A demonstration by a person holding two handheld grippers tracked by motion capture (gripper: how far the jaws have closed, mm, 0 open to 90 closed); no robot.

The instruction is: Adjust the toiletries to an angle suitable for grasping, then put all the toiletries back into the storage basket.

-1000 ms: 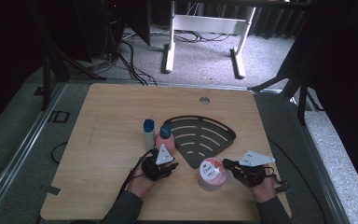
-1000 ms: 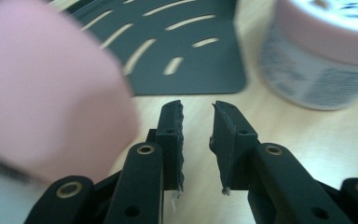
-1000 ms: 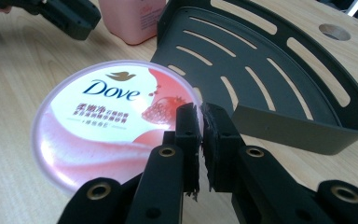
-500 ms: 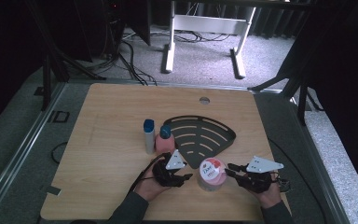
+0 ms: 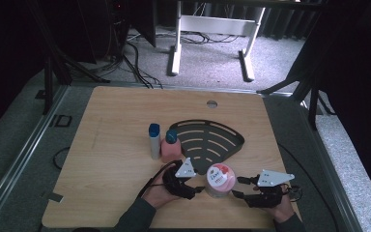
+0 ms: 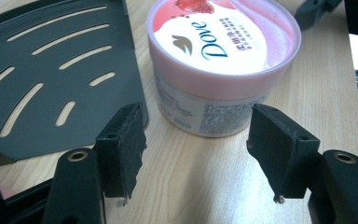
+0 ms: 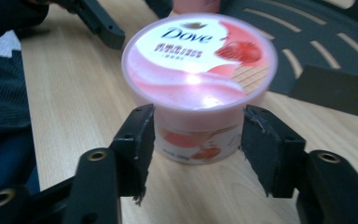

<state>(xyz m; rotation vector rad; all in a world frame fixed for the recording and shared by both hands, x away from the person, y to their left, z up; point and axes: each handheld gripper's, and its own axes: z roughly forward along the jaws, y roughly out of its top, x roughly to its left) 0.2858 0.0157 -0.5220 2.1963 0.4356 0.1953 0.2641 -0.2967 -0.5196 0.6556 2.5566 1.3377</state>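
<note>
On the table [image 5: 101, 145], reading from the left of the high view, a slim bottle with a blue cap [image 5: 154, 140] stands beside a pink bottle [image 5: 170, 147], both at about nine o'clock from the black slotted tray [image 5: 210, 137]. Just below the tray, at its six o'clock, the pink tub [image 5: 220, 180] stands upright on the wood, its long axis vertical and its lid facing up.

The left gripper [image 5: 189, 181] sits at the tub's nine o'clock, jaws aimed at it. Its jaws have just been opening and now stand well apart; in the left gripper view the tub [image 6: 223, 65] lies ahead at twelve o'clock, beyond the pads, with bare wood between them.

The right gripper [image 5: 239, 186] sits at the tub's three o'clock, pointing back toward it. Its jaws have also just been opening and stand apart. In the right gripper view the tub [image 7: 199, 79] is dead ahead, its wall showing between the two pads without a clear press.

The right gripper looks the nearer of the two, so a regrasp would likely fall to it with a short straight push forward.
</note>
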